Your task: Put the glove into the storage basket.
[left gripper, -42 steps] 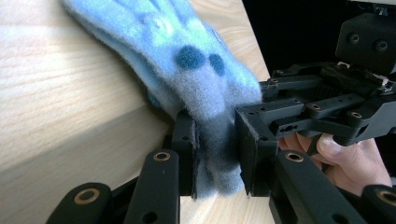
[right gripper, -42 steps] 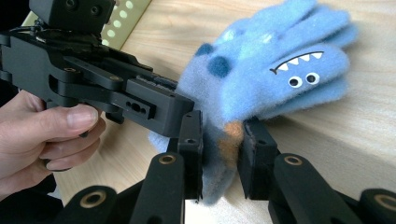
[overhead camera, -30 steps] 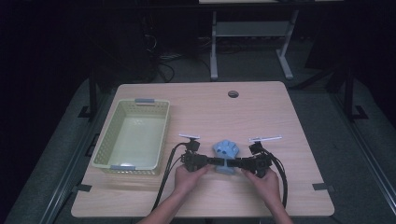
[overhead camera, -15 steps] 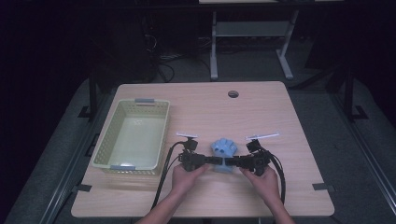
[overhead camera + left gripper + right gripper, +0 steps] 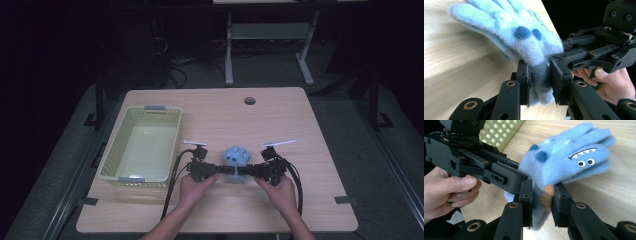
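Grippers are meeting at the blue glove (image 5: 236,160) above the table (image 5: 310,150) beside the basket (image 5: 142,145); left gripper (image 5: 540,85) is clamping its cuff, right gripper (image 5: 541,203) likewise, probably before carrying it to the basket.

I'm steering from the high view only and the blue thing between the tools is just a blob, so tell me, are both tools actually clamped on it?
Observer: Yes. The left tool pinches the cuff of a fuzzy blue glove between its pads.
Operator: And the right tool?
Observer: The right tool squeezes the cuff too, on an orange patch.
Operator: Any markings on the glove?
Observer: A monster face: white teeth and two eyes.
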